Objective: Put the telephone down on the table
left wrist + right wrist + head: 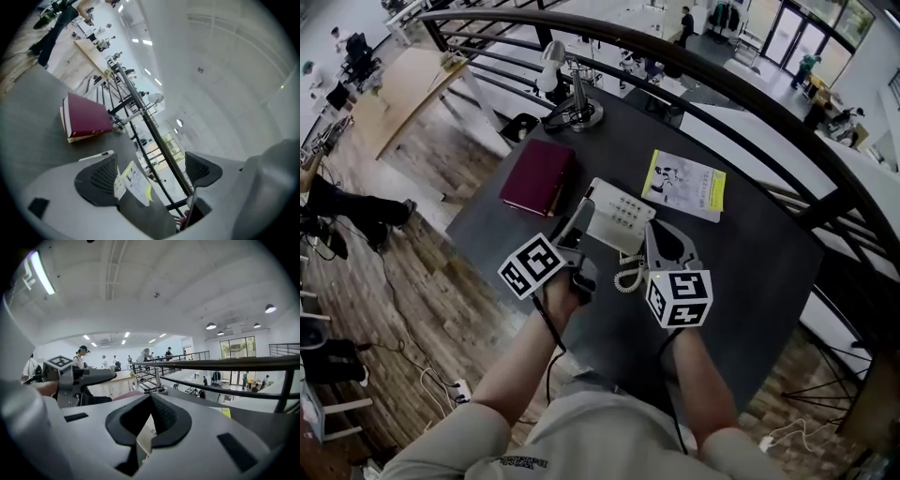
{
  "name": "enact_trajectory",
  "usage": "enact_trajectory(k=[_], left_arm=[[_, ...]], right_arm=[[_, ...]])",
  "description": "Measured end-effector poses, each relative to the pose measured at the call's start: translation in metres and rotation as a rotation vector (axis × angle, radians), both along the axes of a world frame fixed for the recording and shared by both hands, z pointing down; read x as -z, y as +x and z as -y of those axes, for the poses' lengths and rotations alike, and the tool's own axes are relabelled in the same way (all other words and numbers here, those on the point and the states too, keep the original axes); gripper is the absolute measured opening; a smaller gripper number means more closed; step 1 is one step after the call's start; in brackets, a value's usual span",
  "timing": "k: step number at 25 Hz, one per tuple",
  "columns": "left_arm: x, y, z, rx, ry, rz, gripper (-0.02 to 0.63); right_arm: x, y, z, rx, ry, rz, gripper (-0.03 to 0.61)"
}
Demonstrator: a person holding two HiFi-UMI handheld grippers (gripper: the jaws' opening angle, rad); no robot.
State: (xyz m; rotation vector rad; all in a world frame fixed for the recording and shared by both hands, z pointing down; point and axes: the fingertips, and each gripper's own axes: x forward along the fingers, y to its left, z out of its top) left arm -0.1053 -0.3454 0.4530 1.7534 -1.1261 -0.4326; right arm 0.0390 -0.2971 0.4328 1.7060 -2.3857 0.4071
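Observation:
The white telephone (619,217) lies flat on the dark table (750,272), keypad up, its coiled cord (628,277) trailing off the near edge. My left gripper (578,217) hovers at the phone's left side, tilted, open with nothing between its pads; in the left gripper view (152,164) only a white corner of the telephone (96,156) shows by the left pad. My right gripper (654,234) is over the phone's near right corner, shut (151,401), pads meeting at the tips, with cream plastic of the telephone (143,440) below them. I cannot make out the handset separately.
A maroon book (537,176) lies left of the phone and a yellow-edged leaflet (684,185) right of it. A metal lamp base (578,111) stands at the far table edge. A curved black railing (741,94) runs behind the table, with a drop to the floor below.

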Motion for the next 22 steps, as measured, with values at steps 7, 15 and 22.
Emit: enact_trajectory(k=[7,15,22], left_arm=[[0.134,0.002,-0.038,-0.074,0.351,0.130,0.466],[0.233,0.017,-0.110,-0.182,0.691,0.241,0.457],[0.257,0.042,-0.160,-0.232,0.943,0.544,0.456]], right_arm=[[0.055,-0.005,-0.032,0.041,0.117,-0.107,0.000],[0.120,-0.009,-0.080,0.101,0.179,0.083,0.000],[0.153,-0.011,-0.111,0.162,0.236,0.115,0.000]])
